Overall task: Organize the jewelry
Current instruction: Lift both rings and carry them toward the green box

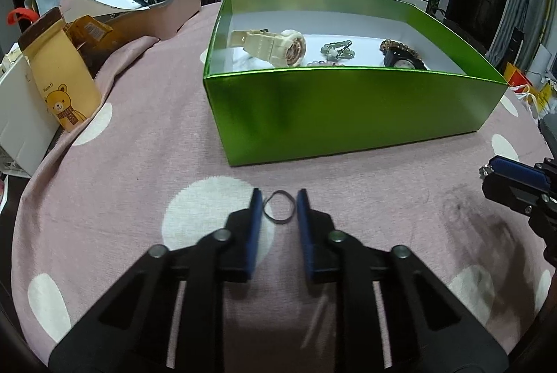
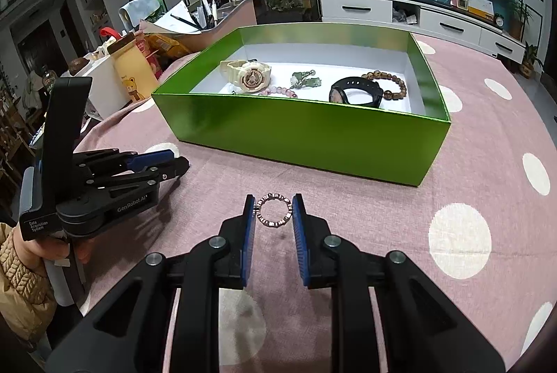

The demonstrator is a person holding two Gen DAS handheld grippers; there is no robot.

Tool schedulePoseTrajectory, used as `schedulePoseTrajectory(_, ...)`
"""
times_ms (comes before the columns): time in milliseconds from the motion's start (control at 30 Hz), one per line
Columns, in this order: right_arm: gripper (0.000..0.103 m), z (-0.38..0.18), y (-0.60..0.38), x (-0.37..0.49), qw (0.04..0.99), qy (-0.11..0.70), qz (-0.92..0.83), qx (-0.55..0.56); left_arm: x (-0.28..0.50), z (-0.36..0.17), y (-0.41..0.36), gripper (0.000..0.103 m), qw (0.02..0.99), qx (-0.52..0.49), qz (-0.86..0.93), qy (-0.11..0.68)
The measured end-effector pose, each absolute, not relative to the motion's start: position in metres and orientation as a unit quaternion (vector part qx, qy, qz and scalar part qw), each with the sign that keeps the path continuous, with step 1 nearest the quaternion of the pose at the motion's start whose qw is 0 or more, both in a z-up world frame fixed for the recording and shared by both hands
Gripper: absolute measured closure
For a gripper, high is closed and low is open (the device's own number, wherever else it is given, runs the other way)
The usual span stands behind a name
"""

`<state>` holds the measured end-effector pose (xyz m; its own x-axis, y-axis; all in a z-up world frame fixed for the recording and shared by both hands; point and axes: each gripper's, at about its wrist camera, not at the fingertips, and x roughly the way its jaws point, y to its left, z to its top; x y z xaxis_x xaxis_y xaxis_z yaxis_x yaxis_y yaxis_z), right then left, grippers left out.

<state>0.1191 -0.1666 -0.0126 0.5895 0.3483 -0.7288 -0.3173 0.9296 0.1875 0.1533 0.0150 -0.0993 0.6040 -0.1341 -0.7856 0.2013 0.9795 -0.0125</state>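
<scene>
Jewelry already fills the green box (image 2: 313, 136) at centre frame: a cream watch (image 2: 249, 75), a black watch (image 2: 355, 91) and a brown bead bracelet (image 2: 390, 84). In front of it, on the pink dotted tablecloth (image 2: 470, 136), the right gripper (image 2: 274, 209) clamps a studded ring (image 2: 274, 210), and the left gripper (image 1: 279, 207) has its pads against a dark thin ring (image 1: 279, 207). A bear-print pouch (image 1: 66, 84) and pen holder (image 1: 163, 7) crowd the upper left, clear of both tools.

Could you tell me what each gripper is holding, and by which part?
Right gripper pinches the small studded metal ring by its opposite outer edges; left gripper likewise clamps a thin dark ring.
</scene>
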Motion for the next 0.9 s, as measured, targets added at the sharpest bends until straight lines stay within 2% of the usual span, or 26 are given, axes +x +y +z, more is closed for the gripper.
schedulePoseTrajectory(900, 0.082, -0.007, -0.168, 0.104, 0.893, 0.412, 0.18, 0.021, 0.134, -0.092, 0.01, 0.084, 0.888, 0.026, -0.103, 0.447)
